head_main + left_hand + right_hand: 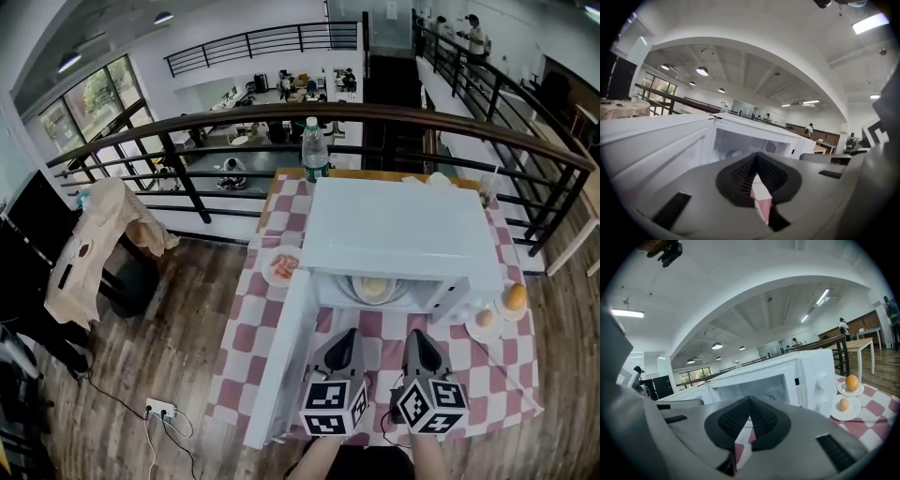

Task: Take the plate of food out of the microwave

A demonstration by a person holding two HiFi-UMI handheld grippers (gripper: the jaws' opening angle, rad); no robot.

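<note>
You're aiming L gripper (344, 336) & R gripper (415, 337), both clenched, empty, at microwave (398, 234). Risk: shut jaws shoving plate of food (375, 289) rearward; L gripper clipping open door (281, 366).

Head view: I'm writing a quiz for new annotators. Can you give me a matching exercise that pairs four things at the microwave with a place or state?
Things: 1 plate of food; 2 orange; 3 water bottle; 4 door.
Places: A behind the microwave; B inside it; C to its right; D swung open on its left.
Pairs: 1-B, 2-C, 3-A, 4-D.
</note>
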